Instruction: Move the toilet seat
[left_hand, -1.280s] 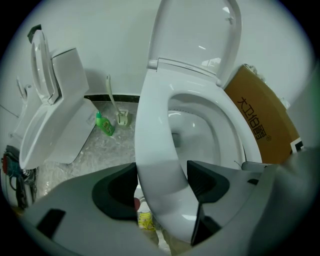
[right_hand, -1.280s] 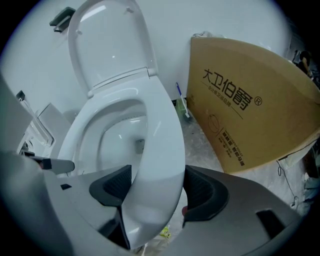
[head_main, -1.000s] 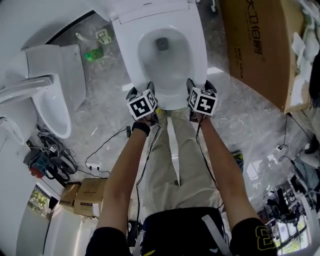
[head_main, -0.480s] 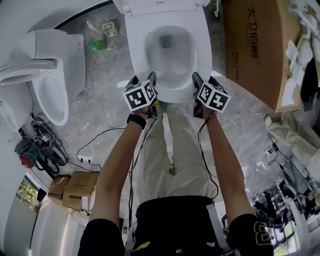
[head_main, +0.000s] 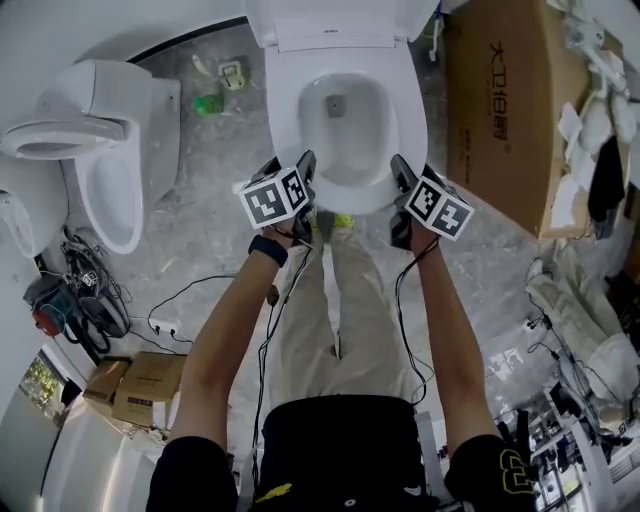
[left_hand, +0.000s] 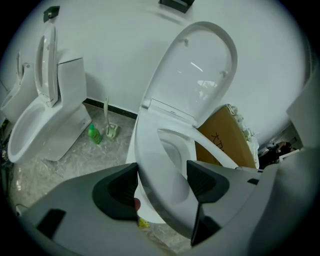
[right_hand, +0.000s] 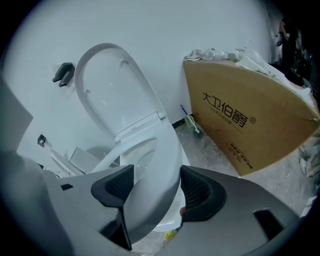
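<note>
**Two pairs of tongs raise a toilet seat by its front edge**

A person stands square to the toilet, arms out, with the left tongs (head_main: 290, 166) and the right tongs (head_main: 413, 172) set on either side of the front curve of the toilet seat (head_main: 402, 120). Each gripper view shows the white rim running between its own pair of dark pads and filling the gap, so both tongs are clamped on the seat. The right pair has closed in a little over the last moment. The jaws stand fairly wide because the rim they hold is thick.

The seat is at the front of the toilet, tilted up off the bowl (head_main: 343, 112) and hinged at the back. The lid (left_hand: 200, 70) already stands open against the wall, so the ring has room to swing up. One grip on each side probably keeps the ring level on its hinge, so it does not twist as it rises.

Both tongs point steeply down, which suits a lift from the front lip. A cardboard box (head_main: 500, 100) stands near on the right and a second toilet (head_main: 95, 150) well apart on the left. Neither looks to lie in the seat's way.
</note>
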